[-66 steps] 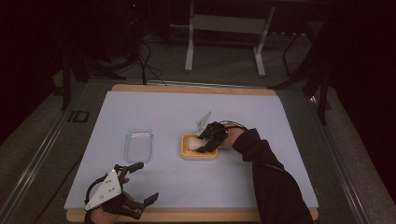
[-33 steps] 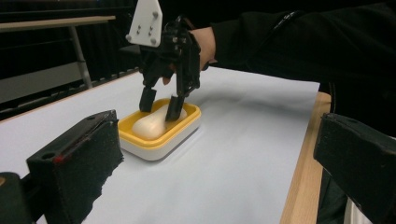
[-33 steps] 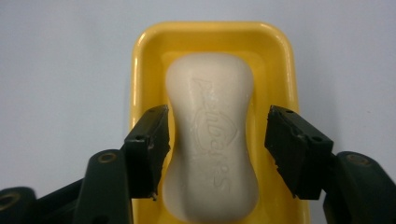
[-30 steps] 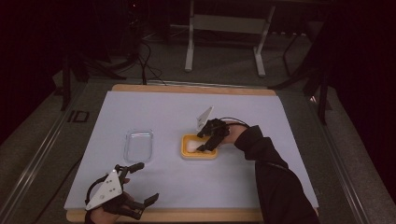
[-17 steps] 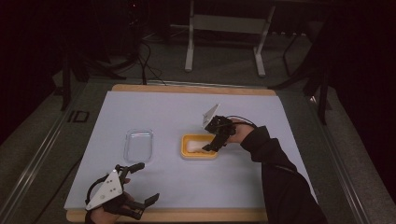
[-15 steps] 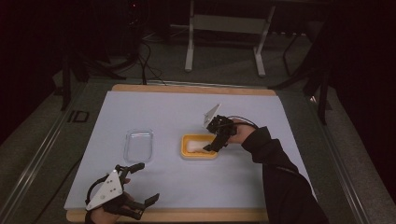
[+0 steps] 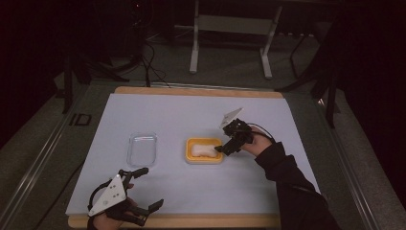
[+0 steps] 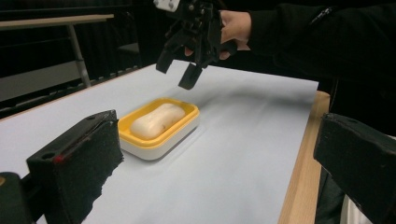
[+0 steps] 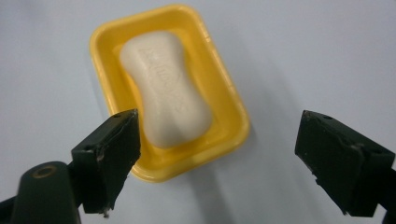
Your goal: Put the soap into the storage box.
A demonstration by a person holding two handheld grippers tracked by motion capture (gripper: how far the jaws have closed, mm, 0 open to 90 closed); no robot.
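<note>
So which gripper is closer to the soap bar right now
The right gripper. It hovers open just above the soap bar's right end in the yellow dish. The left gripper is open near the table's front edge.

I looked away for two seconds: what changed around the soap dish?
The right gripper let go of the soap, lifted and drew back to the right, jaws open. The yellow dish, clear lid and left gripper stayed put.
</note>
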